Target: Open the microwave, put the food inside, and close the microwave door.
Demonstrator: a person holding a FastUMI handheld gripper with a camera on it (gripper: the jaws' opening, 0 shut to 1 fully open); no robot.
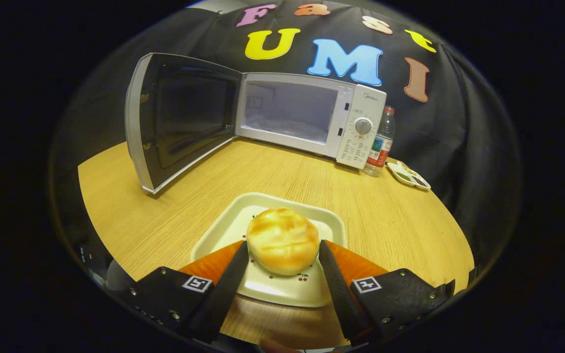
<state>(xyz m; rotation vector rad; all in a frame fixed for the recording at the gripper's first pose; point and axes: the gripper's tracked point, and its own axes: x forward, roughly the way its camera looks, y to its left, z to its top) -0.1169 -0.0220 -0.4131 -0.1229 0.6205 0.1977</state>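
1. The white countertop microwave [312, 120] stood at the far side of the light wooden table [165, 215] with its dark-glassed door [179, 120] swung fully open to the left, so the opening step looked done and the step in hand was fetching the food.
2. The gripper [283, 250] had its two fingers one on each side of the round, golden-brown baked bun [283, 240], and both appeared to press against its flanks, so I judged it to be pinching the bun rather than standing spread around it.
3. The bun sat on the square cream-coloured plate with a small cherry print [329, 225], which lay on the table just ahead of the fingers and well short of the microwave. Whether the bun had left the plate's surface could not be told.
4. The microwave's pale cavity [290, 110] held nothing that I could make out.
5. Beside the microwave's control panel stood a clear plastic water bottle with a red label [380, 144], and near it lay a small white divided dish [408, 175] with dark and greenish bits in its compartments; what they were was too small to tell.
6. The next move, as I judged it, called for lifting the bun clear of the plate, carrying it forward across the table and into the cavity, keeping clear of the open door on the left, with a grip light enough not to crush soft bread.
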